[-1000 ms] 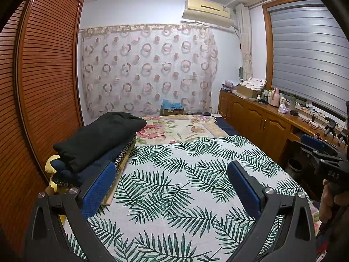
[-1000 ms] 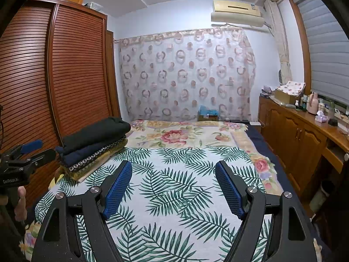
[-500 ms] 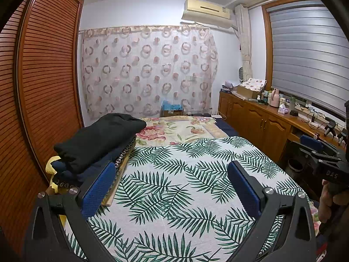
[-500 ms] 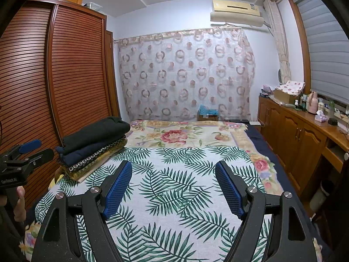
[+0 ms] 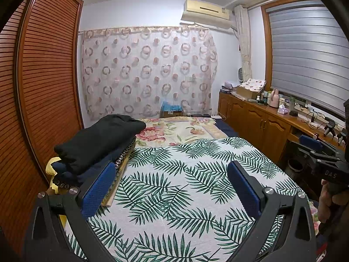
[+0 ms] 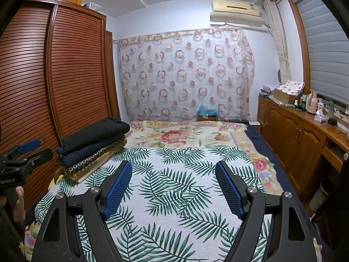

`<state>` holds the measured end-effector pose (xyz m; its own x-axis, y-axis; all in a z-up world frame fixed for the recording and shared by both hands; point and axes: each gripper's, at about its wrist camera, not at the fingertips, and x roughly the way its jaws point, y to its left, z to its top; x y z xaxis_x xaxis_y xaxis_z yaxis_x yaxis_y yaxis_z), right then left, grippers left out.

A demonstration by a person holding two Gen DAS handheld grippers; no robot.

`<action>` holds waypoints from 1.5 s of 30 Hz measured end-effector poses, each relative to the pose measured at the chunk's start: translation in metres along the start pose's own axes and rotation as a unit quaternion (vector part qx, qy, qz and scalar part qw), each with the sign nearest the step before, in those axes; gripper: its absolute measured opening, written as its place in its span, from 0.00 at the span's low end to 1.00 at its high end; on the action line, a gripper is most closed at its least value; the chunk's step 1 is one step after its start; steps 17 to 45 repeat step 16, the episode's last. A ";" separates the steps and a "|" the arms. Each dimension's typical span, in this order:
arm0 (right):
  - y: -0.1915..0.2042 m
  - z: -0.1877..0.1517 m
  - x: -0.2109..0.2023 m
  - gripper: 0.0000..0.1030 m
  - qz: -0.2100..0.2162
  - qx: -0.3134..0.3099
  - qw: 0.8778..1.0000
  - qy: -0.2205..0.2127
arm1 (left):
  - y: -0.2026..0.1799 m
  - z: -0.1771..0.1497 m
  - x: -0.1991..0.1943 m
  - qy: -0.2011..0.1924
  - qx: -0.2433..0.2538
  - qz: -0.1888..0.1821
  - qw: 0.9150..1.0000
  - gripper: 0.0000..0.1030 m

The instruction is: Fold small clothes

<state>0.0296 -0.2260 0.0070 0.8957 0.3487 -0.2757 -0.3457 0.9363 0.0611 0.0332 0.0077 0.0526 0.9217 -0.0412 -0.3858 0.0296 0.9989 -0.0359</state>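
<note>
A stack of folded clothes (image 5: 96,144), black on top, navy and patterned below, lies on the left side of the bed; it also shows in the right wrist view (image 6: 93,144). My left gripper (image 5: 172,174) is open and empty, held above the palm-leaf sheet (image 5: 174,187), its left finger close to the stack. My right gripper (image 6: 174,174) is open and empty over the same sheet (image 6: 174,192). Each gripper also shows at the edge of the other's view: the right one (image 5: 314,146), the left one (image 6: 30,148).
A slatted wooden wardrobe (image 5: 43,87) stands along the bed's left side. A wooden cabinet (image 6: 301,139) with bottles and boxes runs along the right wall. A floral blanket (image 6: 178,133) covers the far end of the bed, before a curtain (image 6: 185,74).
</note>
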 end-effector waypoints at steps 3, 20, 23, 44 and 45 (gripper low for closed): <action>0.000 0.000 0.000 0.78 0.000 0.001 1.000 0.000 | 0.000 0.000 0.000 0.000 0.000 0.000 1.000 0.99; -0.001 0.000 0.000 0.78 0.000 0.001 1.000 0.000 | 0.000 -0.001 0.000 -0.001 0.000 0.000 1.000 0.99; -0.001 0.000 0.000 0.78 0.000 0.001 1.000 0.000 | 0.000 -0.001 0.000 -0.001 0.000 0.000 1.000 0.99; -0.001 0.000 0.000 0.78 0.000 0.001 1.000 0.000 | 0.000 -0.001 0.000 -0.001 0.000 0.000 1.000 0.99; -0.001 0.000 0.000 0.78 0.000 0.001 1.000 0.000 | 0.000 -0.001 0.000 -0.001 0.000 0.000 1.000 0.99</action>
